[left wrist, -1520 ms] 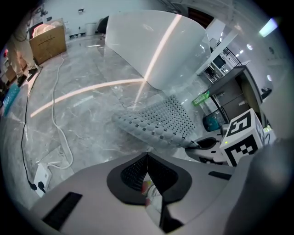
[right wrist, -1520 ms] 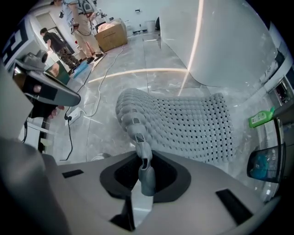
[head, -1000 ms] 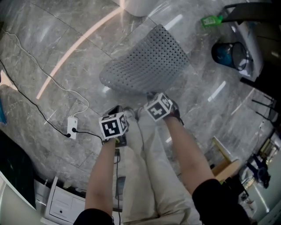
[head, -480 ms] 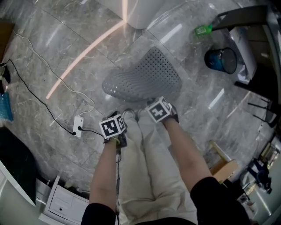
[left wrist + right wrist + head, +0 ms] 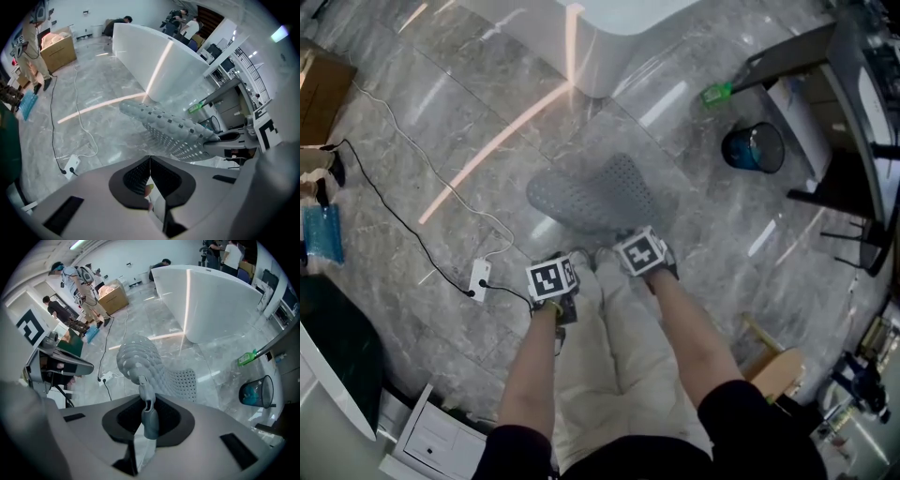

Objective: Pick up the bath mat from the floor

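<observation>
The grey perforated bath mat (image 5: 602, 195) hangs bent over the marble floor, in front of the person's legs. My right gripper (image 5: 632, 236) is shut on its near edge. In the right gripper view the mat's rim (image 5: 146, 401) is pinched between the pads, and the rest (image 5: 140, 359) curls away in front. My left gripper (image 5: 557, 262) is beside it on the left, apart from the mat. Its jaws (image 5: 150, 163) are shut with nothing between them. In the left gripper view the mat (image 5: 168, 124) stretches toward the right gripper (image 5: 234, 140).
A white curved counter base (image 5: 609, 37) stands beyond the mat. A blue bin (image 5: 753, 147) and a green bottle (image 5: 717, 93) are at the right. A power strip (image 5: 478, 277) with cables lies at the left. A wooden stool (image 5: 773, 361) stands at the near right. People (image 5: 82, 280) stand far off.
The mat has come up from the floor and folded in on itself, hanging from the right gripper. Both grippers have risen, and the floor looks farther away.
</observation>
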